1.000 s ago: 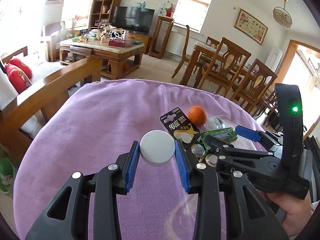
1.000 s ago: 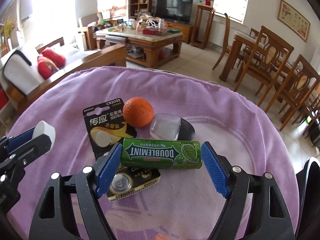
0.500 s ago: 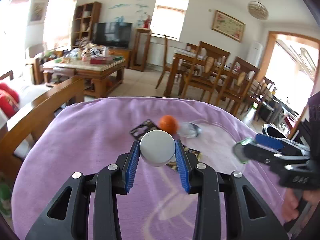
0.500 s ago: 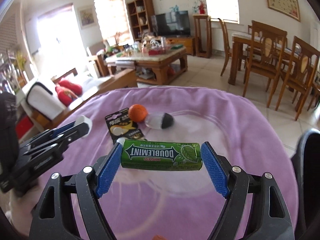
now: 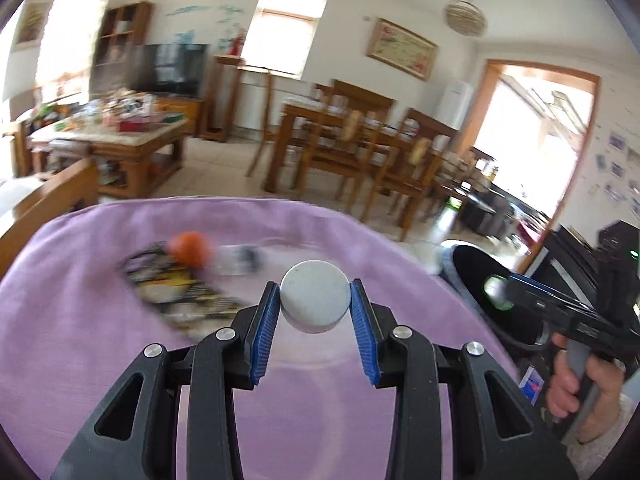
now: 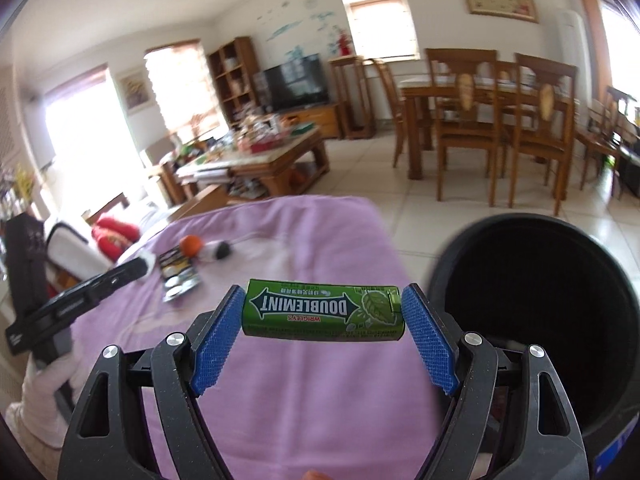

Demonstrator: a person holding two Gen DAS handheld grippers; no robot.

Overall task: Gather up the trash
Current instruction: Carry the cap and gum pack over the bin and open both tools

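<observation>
My left gripper [image 5: 315,306] is shut on a white round puck [image 5: 315,300] and holds it above the purple cloth [image 5: 100,320]. My right gripper [image 6: 322,310] is shut on a green Doublemint gum pack [image 6: 320,308], gripped end to end, above the cloth's right edge beside a black trash bin [image 6: 540,320]. The bin also shows at the right of the left wrist view [image 5: 472,276], with the right gripper [image 5: 500,292] over it. An orange [image 5: 189,249], battery cards [image 5: 176,284] and a clear object [image 5: 240,258] lie on the cloth.
The cloth-covered table [image 6: 300,380] ends near the bin. A wooden sofa arm [image 5: 48,204] is at the left. A coffee table [image 6: 256,160] and dining chairs [image 6: 500,128] stand farther off on the tiled floor.
Both grippers have swung right and lifted away from the items on the cloth. The gum pack is now beside the bin's opening. The puck has moved right with the left gripper.
</observation>
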